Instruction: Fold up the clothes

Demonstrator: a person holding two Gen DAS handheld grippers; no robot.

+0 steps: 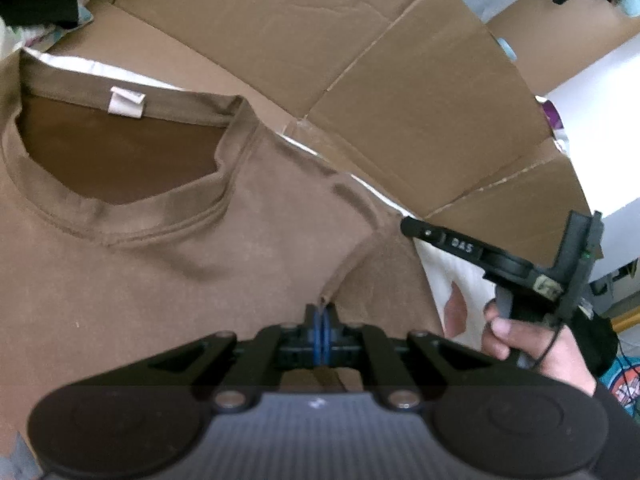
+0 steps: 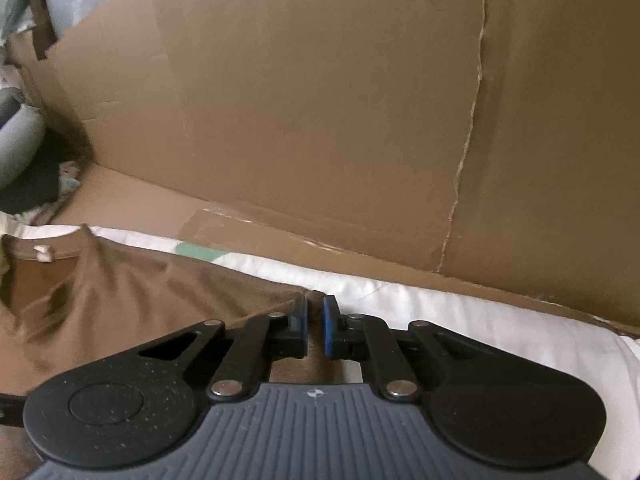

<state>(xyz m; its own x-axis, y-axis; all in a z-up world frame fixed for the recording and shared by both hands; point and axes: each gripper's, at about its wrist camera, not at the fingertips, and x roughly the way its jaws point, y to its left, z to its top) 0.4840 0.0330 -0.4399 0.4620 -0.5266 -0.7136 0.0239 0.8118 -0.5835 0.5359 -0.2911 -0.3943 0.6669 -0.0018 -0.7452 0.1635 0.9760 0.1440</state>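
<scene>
Flattened brown cardboard (image 2: 320,100), creased and torn along one seam, stands as a wall behind a white sheet (image 2: 460,320) on which a brown T-shirt (image 1: 160,280) lies spread flat. Its fabric is soft and matte, with a ribbed round collar (image 1: 120,220) and double stitching below it; a small white tag (image 1: 125,103) is sewn inside the back of the collar, its printing too blurred to read. Seen from the left wrist, the left gripper (image 1: 321,320) is clenched on the shirt at the seam where the sleeve meets the body, to the right of the collar, its blue pads pinching a ridge of cloth. To the right of that sleeve, a hand (image 1: 532,344) grasps the black right gripper (image 2: 315,322), whose finger bears the white letters "DAS". From the right wrist, this gripper's blue-faced pads (image 2: 330,322) stand slightly apart, released, at the shirt's sleeve edge, far right of the collar.
</scene>
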